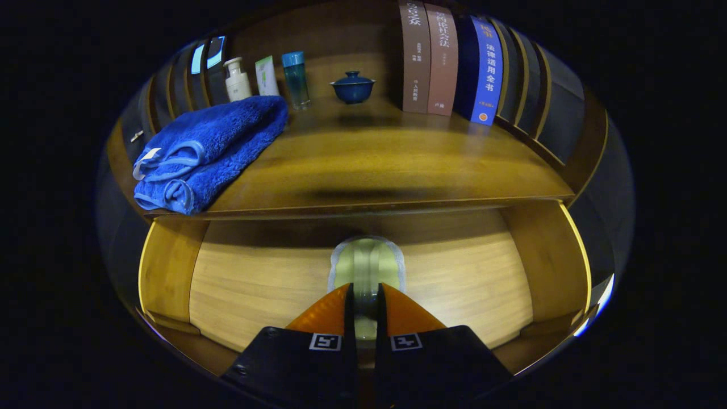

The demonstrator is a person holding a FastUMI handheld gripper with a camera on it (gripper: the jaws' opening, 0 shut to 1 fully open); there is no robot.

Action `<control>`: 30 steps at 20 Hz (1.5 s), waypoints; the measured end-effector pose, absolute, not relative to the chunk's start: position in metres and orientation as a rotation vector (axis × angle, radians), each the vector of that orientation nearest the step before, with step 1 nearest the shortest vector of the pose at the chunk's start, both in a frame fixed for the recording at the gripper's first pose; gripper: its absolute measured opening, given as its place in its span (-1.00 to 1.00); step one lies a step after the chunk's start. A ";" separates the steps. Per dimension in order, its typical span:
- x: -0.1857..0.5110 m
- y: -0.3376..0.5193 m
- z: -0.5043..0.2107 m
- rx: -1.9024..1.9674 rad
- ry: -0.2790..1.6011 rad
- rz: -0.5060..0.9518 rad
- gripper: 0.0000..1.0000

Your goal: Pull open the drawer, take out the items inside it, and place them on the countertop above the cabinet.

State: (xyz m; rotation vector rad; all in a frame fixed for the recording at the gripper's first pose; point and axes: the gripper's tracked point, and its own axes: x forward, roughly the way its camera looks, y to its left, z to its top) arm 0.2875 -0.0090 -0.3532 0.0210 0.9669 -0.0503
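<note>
Drawer (170, 272) pulled open below countertop (386, 165); pale wood floor of drawer lit, side walls seen both sides; gripper (365, 295) reaches down into drawer, fingers nearly together w/ narrow gap; a flat pale-green item (366, 261), translucent w/ whitish border, lies on drawer floor at mid, just under front edge of countertop; its near end sits in the gap betw. the fingertips and it runs on ahead of them; fingers look clenched on it from both sides, grasping its near part; what the item is, cannot tell; item touching drawer floor or just lifted, cannot tell

On countertop: folded blue towel (210, 150) at left front, white tag at its near corner; behind it, in a row along back: white pump bottle (237, 80), pale tube (266, 75), teal bottle (296, 78); blue lidded bowl (352, 87) to their right, standing apart; upright books (448, 59) further right, brown spines then blue
</note>
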 end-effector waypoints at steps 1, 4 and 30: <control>0.283 -0.007 -0.348 0.037 0.966 -0.056 -0.67; 0.270 -0.006 -0.331 0.033 0.960 -0.072 -0.67; 0.434 0.011 -0.221 0.032 0.834 0.001 -0.67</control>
